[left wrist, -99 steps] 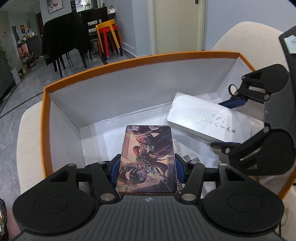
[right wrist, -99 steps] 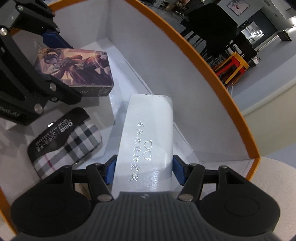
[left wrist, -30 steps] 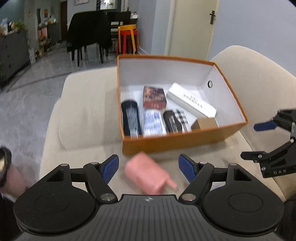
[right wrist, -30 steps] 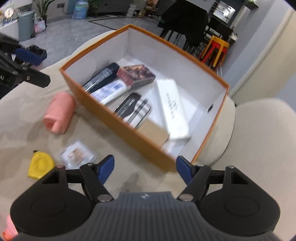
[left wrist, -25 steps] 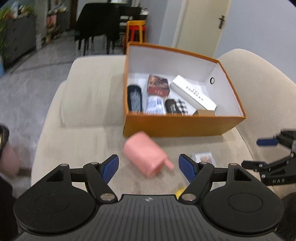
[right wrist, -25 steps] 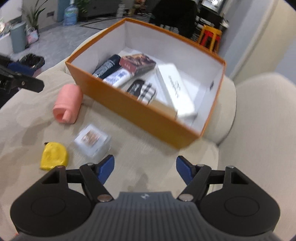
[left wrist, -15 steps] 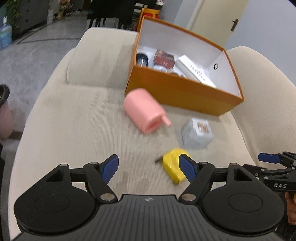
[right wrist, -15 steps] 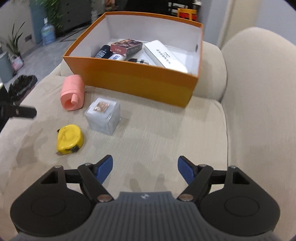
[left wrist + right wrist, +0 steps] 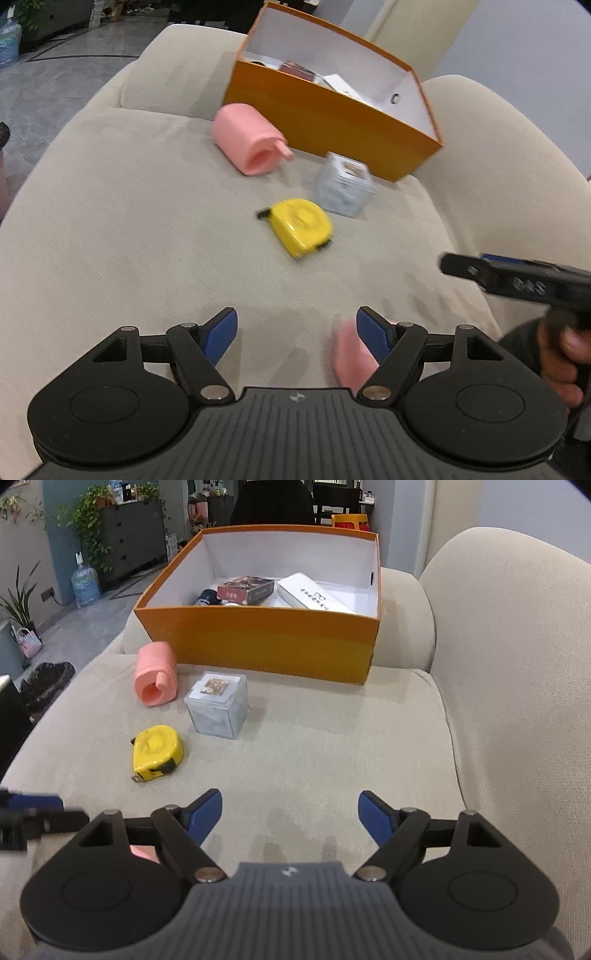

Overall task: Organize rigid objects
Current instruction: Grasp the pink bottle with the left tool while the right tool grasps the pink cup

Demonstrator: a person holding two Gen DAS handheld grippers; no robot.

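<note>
An orange box stands at the back of the beige sofa seat and holds a picture card box, a long white box and a dark item. On the seat lie a yellow tape measure, a clear plastic cube box and a pink roll. They also show in the left wrist view: tape measure, cube box, pink roll, orange box. My left gripper is open and empty, with a second pink thing beside its right finger. My right gripper is open and empty, well short of the objects.
The sofa backrest rises on the right. The seat's left edge drops to the floor, where a black bag, plants and a water bottle stand. My right gripper shows at the right in the left wrist view.
Both grippers released the boxes into the orange box and pulled back from it. They now hang open low over the seat's front, with the tape measure, cube box and pink roll in view.
</note>
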